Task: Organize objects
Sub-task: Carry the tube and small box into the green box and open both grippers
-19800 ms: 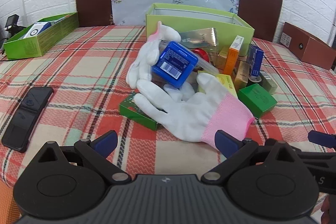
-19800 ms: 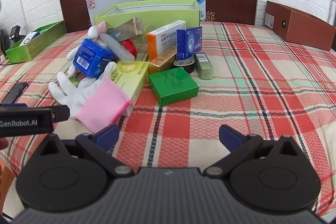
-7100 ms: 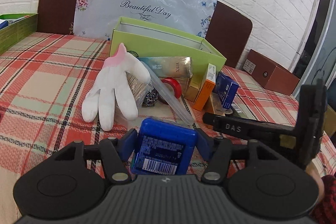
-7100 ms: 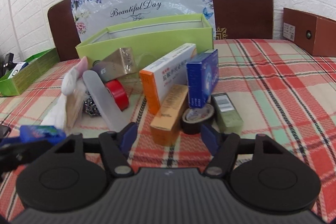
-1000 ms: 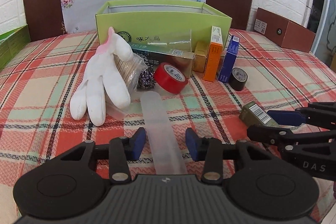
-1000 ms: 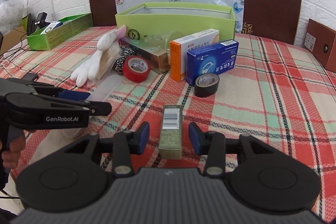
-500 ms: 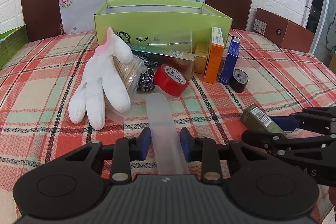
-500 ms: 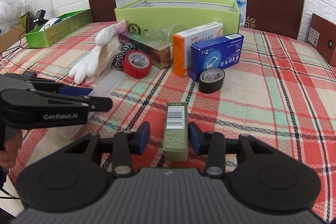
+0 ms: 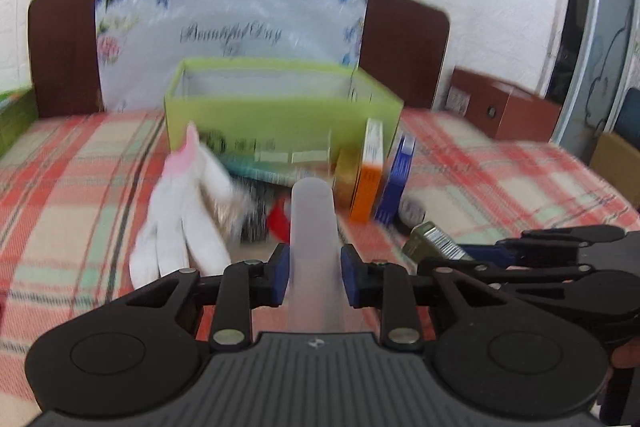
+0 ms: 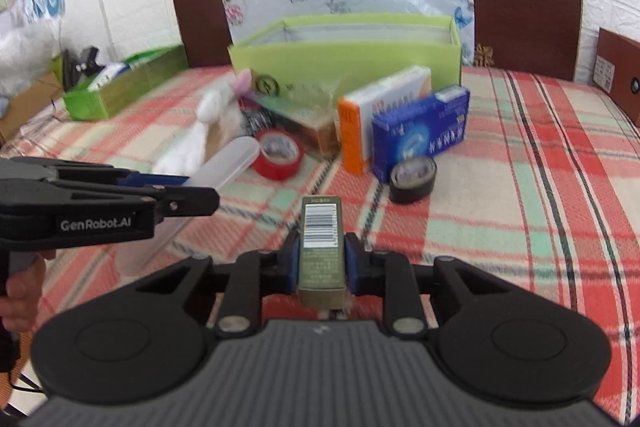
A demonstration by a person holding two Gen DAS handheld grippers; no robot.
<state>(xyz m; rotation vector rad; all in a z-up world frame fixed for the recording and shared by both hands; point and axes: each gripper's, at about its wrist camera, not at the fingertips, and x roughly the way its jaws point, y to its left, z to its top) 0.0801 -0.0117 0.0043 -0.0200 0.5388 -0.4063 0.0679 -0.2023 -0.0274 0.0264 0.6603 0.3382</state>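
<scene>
Reading "GenRobot.AI", left tool [image 10: 192, 187] pinches a translucent case [image 9: 314, 227]; right tool [image 10: 322, 259] pinches a barcoded box [image 10: 322, 247].

Left gripper [image 9: 312, 277] closing on long translucent plastic case [image 9: 313, 247], raised over plaid cloth [image 9: 72, 163]; white fabric glove [image 9: 182, 227] lying w/ fingers toward camera, green open cardboard box [image 9: 280, 115] behind.

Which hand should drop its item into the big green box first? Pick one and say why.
Either could, but left, I'd judge. The left gripper grips the frosted plastic case, aimed straight at the big green box. The right gripper holds the small olive box, and the boxes and tape rolls stand before it.
</scene>
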